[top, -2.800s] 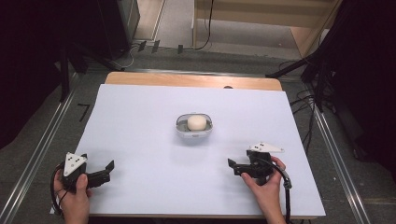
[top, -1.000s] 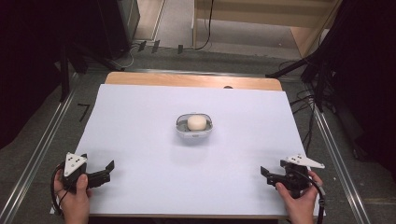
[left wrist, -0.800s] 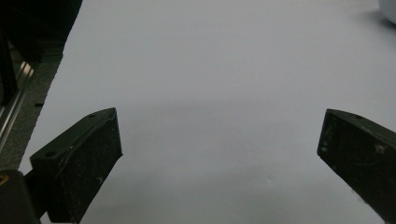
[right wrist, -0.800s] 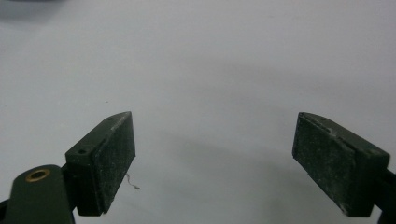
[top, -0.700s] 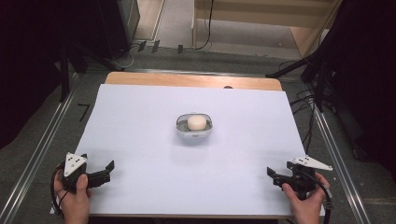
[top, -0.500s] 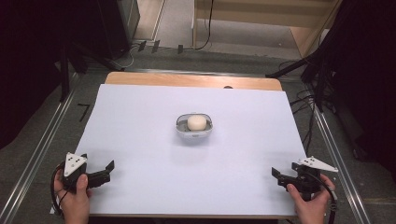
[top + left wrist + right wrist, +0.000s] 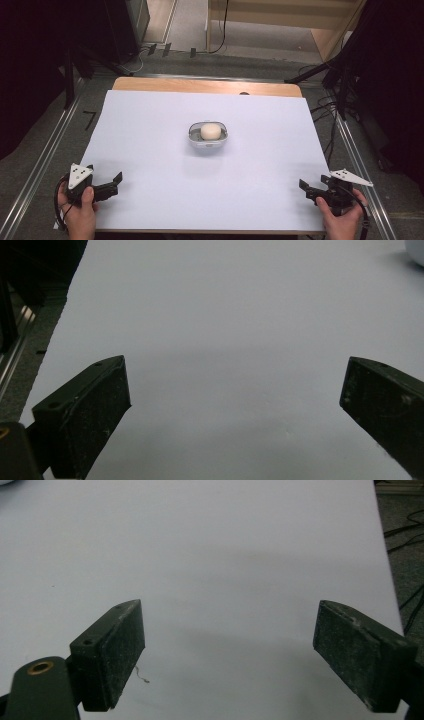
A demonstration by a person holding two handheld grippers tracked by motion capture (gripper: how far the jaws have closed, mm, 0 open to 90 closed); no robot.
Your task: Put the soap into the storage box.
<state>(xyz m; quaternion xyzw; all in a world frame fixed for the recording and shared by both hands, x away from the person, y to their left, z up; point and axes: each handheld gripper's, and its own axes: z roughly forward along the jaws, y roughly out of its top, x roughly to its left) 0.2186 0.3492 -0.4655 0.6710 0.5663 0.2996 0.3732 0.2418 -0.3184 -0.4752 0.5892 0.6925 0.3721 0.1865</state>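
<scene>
A small clear bowl (image 7: 193, 135) stands at the middle of the white table cover, and a round white lump (image 7: 210, 131) lies in it. My left gripper (image 7: 116, 183) rests at the near left corner, held in a hand, its jaws open and pointing right. In the left gripper view the left gripper (image 7: 235, 385) spans bare white surface, with the bowl's edge (image 7: 417, 250) at the top right. At the near right corner my right gripper (image 7: 305, 189) is open and points left. Nothing lies within the right gripper (image 7: 230, 625) in its own view.
The white cover (image 7: 150, 125) leaves a wooden strip (image 7: 200, 86) bare along the table's far edge. Metal rails (image 7: 45, 150) run down both sides of the table. Cables (image 7: 325, 107) lie on the floor at the right, and dark curtains stand on both sides.
My right gripper has drawn back from the table's right middle to the near right corner, away from the bowl. The left gripper and the bowl have stayed put.
</scene>
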